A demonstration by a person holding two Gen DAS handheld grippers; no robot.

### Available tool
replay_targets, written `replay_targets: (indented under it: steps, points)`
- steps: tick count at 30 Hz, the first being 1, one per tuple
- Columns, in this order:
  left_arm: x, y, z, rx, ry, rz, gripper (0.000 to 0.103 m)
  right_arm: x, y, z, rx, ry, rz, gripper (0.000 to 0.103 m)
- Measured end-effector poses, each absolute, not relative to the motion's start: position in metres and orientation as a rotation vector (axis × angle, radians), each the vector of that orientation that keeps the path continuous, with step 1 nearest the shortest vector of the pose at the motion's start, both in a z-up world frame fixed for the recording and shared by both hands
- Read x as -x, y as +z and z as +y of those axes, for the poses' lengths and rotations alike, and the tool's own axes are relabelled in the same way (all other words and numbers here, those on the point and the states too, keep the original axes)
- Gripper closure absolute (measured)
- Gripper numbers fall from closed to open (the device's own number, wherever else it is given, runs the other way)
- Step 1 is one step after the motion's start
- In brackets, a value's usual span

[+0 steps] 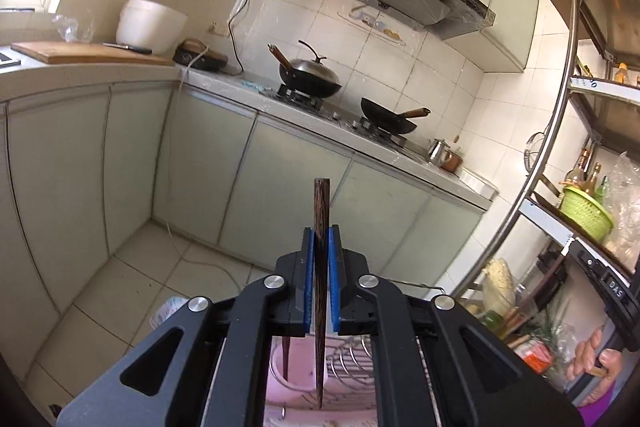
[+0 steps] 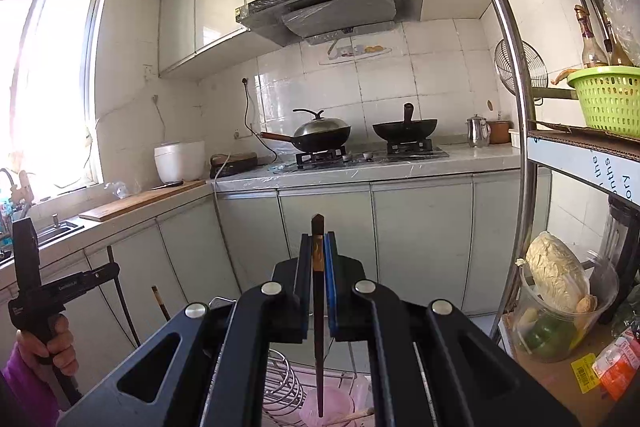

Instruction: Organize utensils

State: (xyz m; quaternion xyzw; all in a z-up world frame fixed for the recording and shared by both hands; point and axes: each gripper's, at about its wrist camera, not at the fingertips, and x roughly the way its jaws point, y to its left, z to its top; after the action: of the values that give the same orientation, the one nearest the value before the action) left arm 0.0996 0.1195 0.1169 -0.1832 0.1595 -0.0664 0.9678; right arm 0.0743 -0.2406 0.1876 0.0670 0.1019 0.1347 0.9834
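Observation:
My left gripper (image 1: 321, 233) is shut on a dark brown wooden chopstick (image 1: 321, 211) that stands upright between the blue pads, its tip hanging over a pink utensil cup (image 1: 298, 375). Another chopstick (image 1: 285, 357) stands in that cup. My right gripper (image 2: 318, 239) is shut on a dark chopstick (image 2: 318, 327) with a gold mark, held upright above the pink cup (image 2: 332, 405) and the wire dish rack (image 2: 280, 383). The left gripper with its chopstick (image 2: 120, 295) also shows at the left of the right wrist view.
A counter (image 2: 360, 167) runs along the wall with two black woks (image 2: 320, 135) on a gas stove, a white rice cooker (image 2: 179, 161), a cutting board (image 2: 140, 201) and a sink. A metal shelf (image 2: 516, 107) with a green basket (image 2: 608, 99) stands at the right.

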Motion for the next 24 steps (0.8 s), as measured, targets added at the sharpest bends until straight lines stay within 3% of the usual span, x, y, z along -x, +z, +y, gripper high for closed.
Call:
replay_targets:
  steps: [14, 24]
  points:
    - [-0.127, 0.066, 0.099, 0.281, -0.034, 0.250, 0.097, -0.084, 0.157, -0.219, -0.076, 0.259, 0.249, 0.097]
    - [-0.121, 0.032, 0.107, 0.329, -0.047, 0.305, 0.097, -0.058, 0.136, -0.203, -0.064, 0.254, 0.254, 0.097]
